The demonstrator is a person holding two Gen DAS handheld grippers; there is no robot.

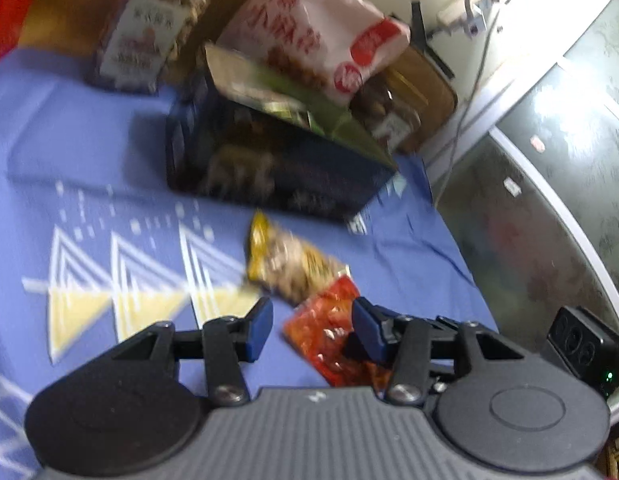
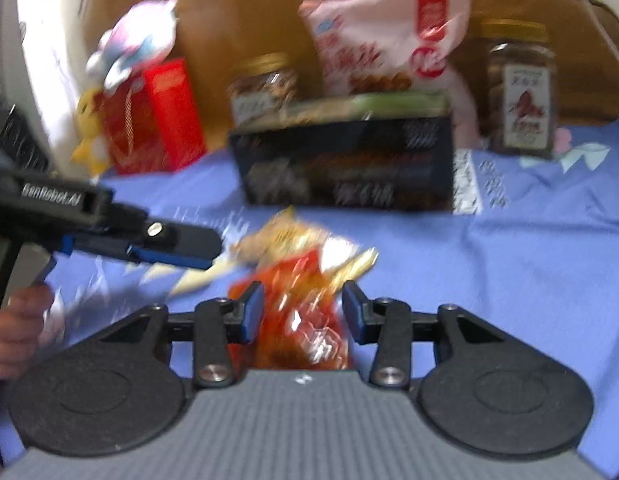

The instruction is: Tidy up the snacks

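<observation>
Left view: left gripper [image 1: 311, 328] open, holding nothing, low over blue cloth [image 1: 89, 140]. Red packet [image 1: 329, 332] under right finger, yellow packet [image 1: 289, 266] just past, ready for picking. Dark box [image 1: 277, 160] waiting behind.

Right view: right gripper [image 2: 303, 312] open around red packet [image 2: 301, 320], not squeezing. Jars [image 2: 519, 88] lined up behind.

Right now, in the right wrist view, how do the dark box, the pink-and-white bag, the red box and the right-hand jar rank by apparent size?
1. dark box
2. pink-and-white bag
3. red box and right-hand jar: look about alike, and blur makes ranking them unsure.
</observation>
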